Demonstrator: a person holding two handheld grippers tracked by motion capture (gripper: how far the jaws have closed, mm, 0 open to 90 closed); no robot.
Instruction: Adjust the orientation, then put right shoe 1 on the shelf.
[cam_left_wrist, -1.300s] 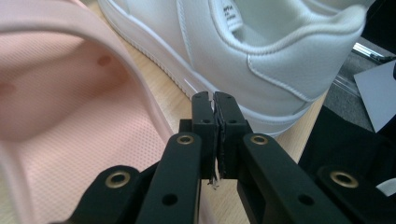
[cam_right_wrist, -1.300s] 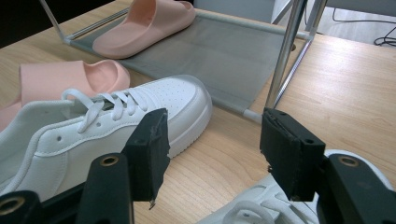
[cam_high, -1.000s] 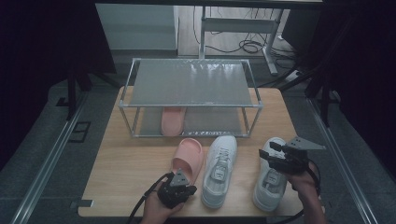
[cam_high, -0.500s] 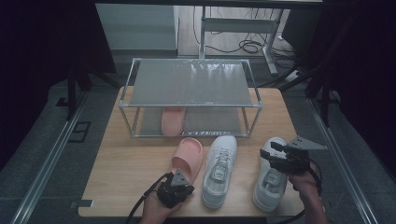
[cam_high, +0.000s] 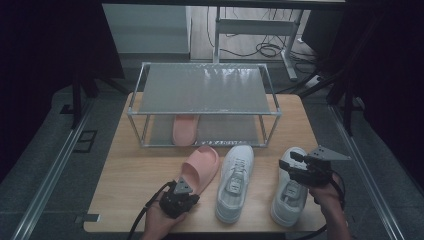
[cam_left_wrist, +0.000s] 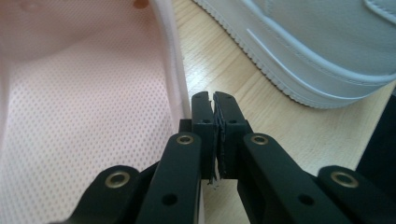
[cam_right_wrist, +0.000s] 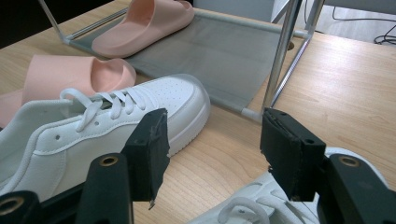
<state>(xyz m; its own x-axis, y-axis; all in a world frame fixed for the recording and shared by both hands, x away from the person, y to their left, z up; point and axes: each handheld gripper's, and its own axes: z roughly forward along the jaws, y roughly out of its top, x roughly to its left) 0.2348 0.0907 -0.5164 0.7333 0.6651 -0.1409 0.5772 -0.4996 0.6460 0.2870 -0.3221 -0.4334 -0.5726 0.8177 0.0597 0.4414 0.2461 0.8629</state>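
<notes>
A pink slipper (cam_high: 201, 166) (cam_left_wrist: 70, 107) lies on the wooden table (cam_high: 130, 175) in front of the rack. My left gripper (cam_high: 186, 192) (cam_left_wrist: 213, 99) is at its heel, jaws shut right beside the slipper's rim, with nothing seen between the pads. Its mate (cam_high: 185, 129) (cam_right_wrist: 144, 21) sits on the rack's lower shelf. Two white sneakers stand side by side: the middle one (cam_high: 236, 182) (cam_right_wrist: 93, 135) and the right one (cam_high: 291, 192) (cam_right_wrist: 252, 205). My right gripper (cam_high: 287, 167) (cam_right_wrist: 212, 140) hovers open over the right sneaker's laces.
A metal-framed two-shelf rack (cam_high: 205, 90) (cam_right_wrist: 280, 56) fills the back half of the table. Its top shelf is bare. The table's front edge runs just behind both hands. Cables and a desk frame (cam_high: 260, 30) lie on the floor beyond.
</notes>
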